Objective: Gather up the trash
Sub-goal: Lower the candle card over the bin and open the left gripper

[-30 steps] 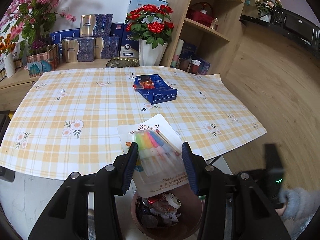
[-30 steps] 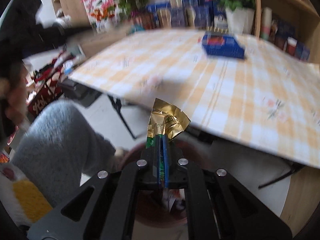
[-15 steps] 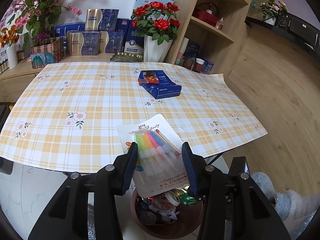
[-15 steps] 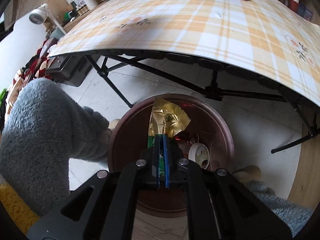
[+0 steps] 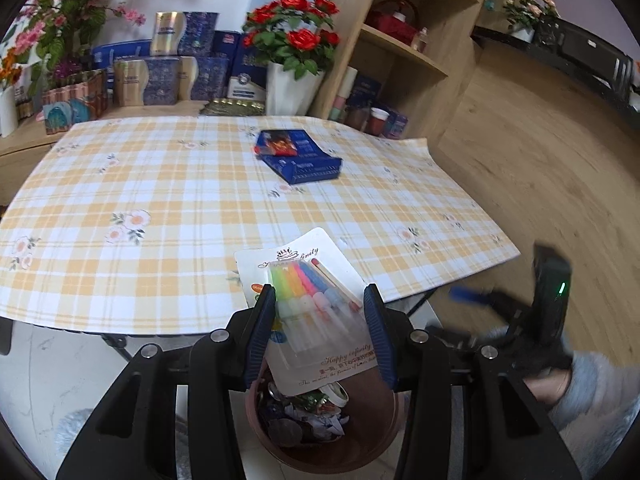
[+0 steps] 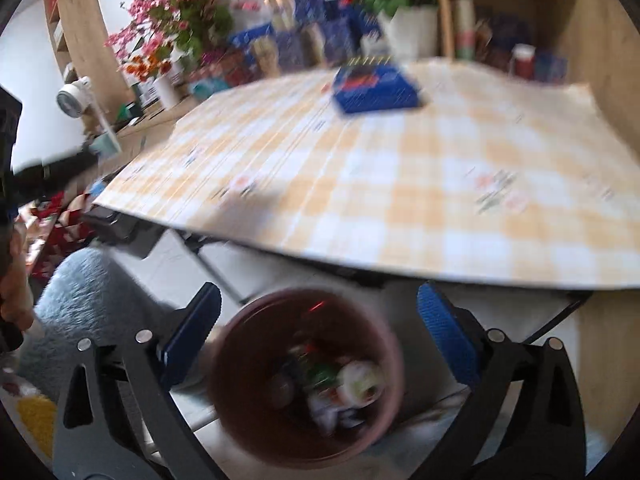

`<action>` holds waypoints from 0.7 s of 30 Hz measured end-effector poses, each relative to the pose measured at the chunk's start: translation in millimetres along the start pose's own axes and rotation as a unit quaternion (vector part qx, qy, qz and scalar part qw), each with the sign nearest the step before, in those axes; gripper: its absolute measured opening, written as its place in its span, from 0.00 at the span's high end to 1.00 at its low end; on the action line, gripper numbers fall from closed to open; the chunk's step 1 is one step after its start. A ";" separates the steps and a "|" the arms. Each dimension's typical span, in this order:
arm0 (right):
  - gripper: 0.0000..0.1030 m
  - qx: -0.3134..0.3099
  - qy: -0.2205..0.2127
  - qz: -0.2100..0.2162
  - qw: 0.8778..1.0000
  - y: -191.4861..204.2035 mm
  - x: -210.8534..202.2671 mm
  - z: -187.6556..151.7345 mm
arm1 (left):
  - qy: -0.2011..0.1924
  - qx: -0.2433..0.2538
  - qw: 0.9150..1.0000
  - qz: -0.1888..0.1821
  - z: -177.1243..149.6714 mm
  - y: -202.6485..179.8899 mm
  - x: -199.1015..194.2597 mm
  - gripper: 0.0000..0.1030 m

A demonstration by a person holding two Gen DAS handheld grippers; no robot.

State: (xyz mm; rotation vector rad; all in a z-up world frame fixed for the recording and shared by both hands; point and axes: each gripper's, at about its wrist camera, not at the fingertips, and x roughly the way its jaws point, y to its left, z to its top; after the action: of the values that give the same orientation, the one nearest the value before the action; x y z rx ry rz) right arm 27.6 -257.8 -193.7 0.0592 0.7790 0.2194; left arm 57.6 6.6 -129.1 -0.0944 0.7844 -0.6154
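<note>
My left gripper [image 5: 320, 316] is shut on a white candle pack [image 5: 312, 300] with coloured candles and a match, held over the brown trash bin [image 5: 360, 444]. The bin stands on the floor by the table's front edge and holds several scraps. My right gripper [image 6: 320, 340] is open and empty above the same bin [image 6: 248, 392]; the view is blurred. The right gripper also shows at the right of the left wrist view [image 5: 472, 296]. A blue box [image 5: 298, 154] lies on the checked tablecloth [image 5: 160, 200].
The table's folding legs [image 6: 208, 264] stand just behind the bin. A grey fuzzy sleeve [image 6: 80, 300] is at the left. A white vase of red roses [image 5: 290, 88], boxes and a wooden shelf [image 5: 400, 60] stand behind the table. Wooden floor lies to the right.
My right gripper has opened and let the gold and green wrapper fall into the bin, then risen. My left gripper still holds the candle pack over the bin.
</note>
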 end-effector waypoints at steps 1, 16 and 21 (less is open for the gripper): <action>0.06 -0.009 -0.017 -0.019 1.000 -6.1 -7.4 2.0 | 0.000 0.011 1.000 -0.006 -3.0 -3.0 2.2 0.57; 0.06 0.015 -0.049 -0.123 0.991 -43.1 -12.1 -16.4 | 0.048 0.140 0.987 -0.059 -57.4 -49.1 66.6 0.57; 0.06 0.036 -0.049 -0.122 0.991 -50.2 -12.9 -17.9 | 0.081 0.150 0.983 -0.061 -69.0 -53.8 81.2 0.57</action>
State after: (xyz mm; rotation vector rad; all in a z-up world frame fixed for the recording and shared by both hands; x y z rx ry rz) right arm 14.8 -310.0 -204.3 0.0419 0.6899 -0.0434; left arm 28.3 -72.6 -213.5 0.1874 0.8374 -0.8602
